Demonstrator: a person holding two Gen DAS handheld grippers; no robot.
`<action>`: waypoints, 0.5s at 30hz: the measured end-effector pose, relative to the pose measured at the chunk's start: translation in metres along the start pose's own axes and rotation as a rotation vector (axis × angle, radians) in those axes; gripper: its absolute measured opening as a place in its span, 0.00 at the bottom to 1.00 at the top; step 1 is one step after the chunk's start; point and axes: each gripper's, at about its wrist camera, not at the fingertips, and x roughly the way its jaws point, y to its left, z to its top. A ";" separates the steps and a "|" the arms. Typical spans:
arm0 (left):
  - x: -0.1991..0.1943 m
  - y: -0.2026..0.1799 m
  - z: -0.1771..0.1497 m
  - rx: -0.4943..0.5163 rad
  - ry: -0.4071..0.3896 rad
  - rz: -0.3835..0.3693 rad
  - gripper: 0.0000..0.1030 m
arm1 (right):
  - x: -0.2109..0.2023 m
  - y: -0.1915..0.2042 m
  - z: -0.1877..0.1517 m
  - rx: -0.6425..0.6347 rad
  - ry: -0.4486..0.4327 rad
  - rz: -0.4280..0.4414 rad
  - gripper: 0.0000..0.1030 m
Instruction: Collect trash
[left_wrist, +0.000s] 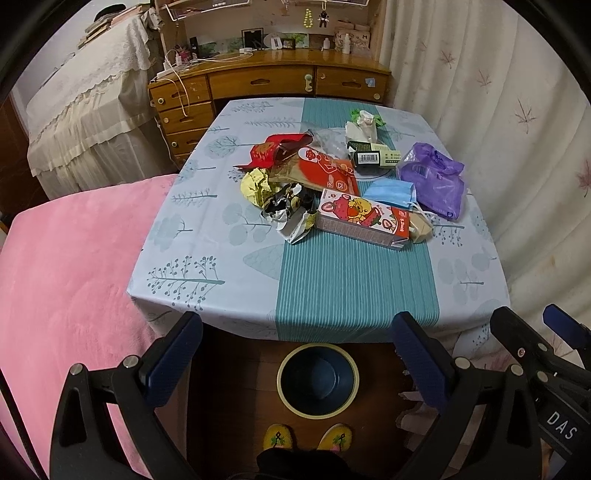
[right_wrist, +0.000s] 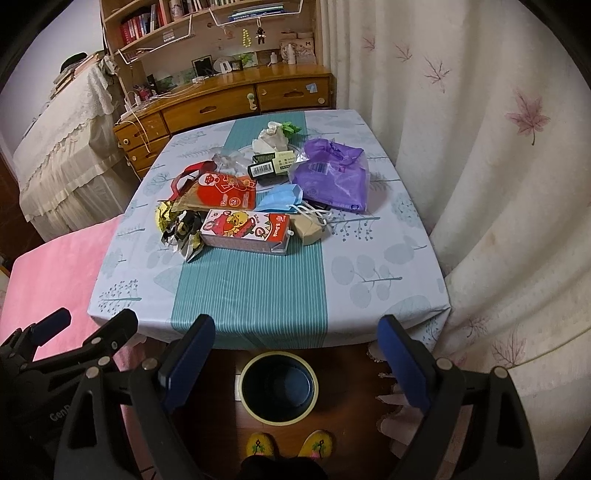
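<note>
Bedroom table, trash heaped mid-cloth: strawberry carton nearest, purple bag right. Bin on floor below near edge, handy for drops. Left gripper, right gripper spread wide, empty, held back over bin.

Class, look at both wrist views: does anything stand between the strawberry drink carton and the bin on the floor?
Nothing visible does. The strawberry drink carton lies nearest the table's front edge, with bare tablecloth before it. The bin stands open on the floor just past that edge. Both grippers hover open, holding nothing.
</note>
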 end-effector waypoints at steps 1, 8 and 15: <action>-0.001 -0.001 0.000 -0.002 -0.002 0.002 0.98 | 0.000 -0.001 0.002 -0.003 0.000 0.006 0.88; -0.006 -0.010 0.007 -0.032 -0.025 0.024 0.98 | 0.002 -0.008 0.013 -0.039 -0.025 0.036 0.87; -0.007 -0.013 0.015 -0.043 -0.035 0.038 0.97 | 0.009 -0.012 0.029 -0.075 -0.037 0.076 0.87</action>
